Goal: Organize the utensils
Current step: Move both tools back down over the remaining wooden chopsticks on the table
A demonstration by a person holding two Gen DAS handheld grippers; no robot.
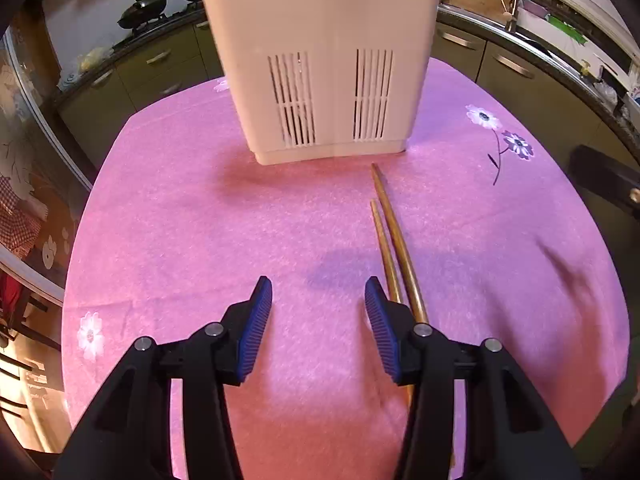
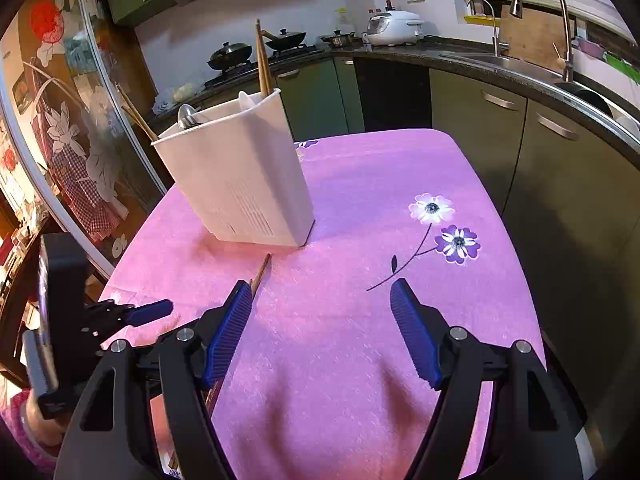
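On the pink table (image 1: pixel 200 220), two chopsticks (image 1: pixel 394 240) lie near the white holder (image 1: pixel 320 60); light, stiff, slippery, best pinched mid-length. Both left claw (image 1: pixel 318 308) and right claw (image 2: pixel 320 308) are open, holding nothing.

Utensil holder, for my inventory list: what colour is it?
White utensil holder, clearest in the right wrist view.
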